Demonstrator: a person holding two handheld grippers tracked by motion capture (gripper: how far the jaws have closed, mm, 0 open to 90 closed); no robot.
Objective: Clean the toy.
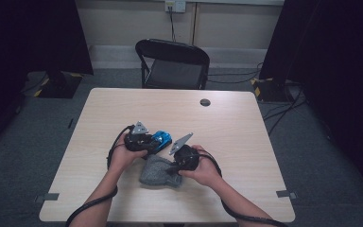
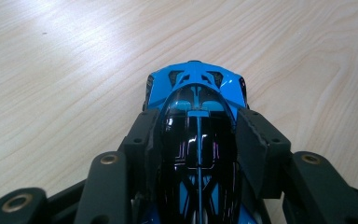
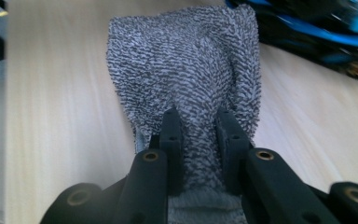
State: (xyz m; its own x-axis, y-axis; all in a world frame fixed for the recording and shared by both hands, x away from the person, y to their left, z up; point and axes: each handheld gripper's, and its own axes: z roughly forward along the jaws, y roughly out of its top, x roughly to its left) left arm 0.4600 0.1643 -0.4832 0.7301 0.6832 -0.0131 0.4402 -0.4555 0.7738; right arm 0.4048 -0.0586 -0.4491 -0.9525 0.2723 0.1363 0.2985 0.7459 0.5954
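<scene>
While the left gripper clamps the blue toy car by its sides, the car sits between the two pads with its far end poking out past them, low over the wooden table. Just beside it, nearer the person, the right gripper pinches a bunched fold of the grey cloth, which spreads on the tabletop ahead of the jaws, close to the car

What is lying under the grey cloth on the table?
The grey cloth lies flat on the wooden table, pinched by the right gripper. Around its edges only bare tabletop shows. Whatever may sit beneath it is covered. The blue toy car stands beside it.
</scene>
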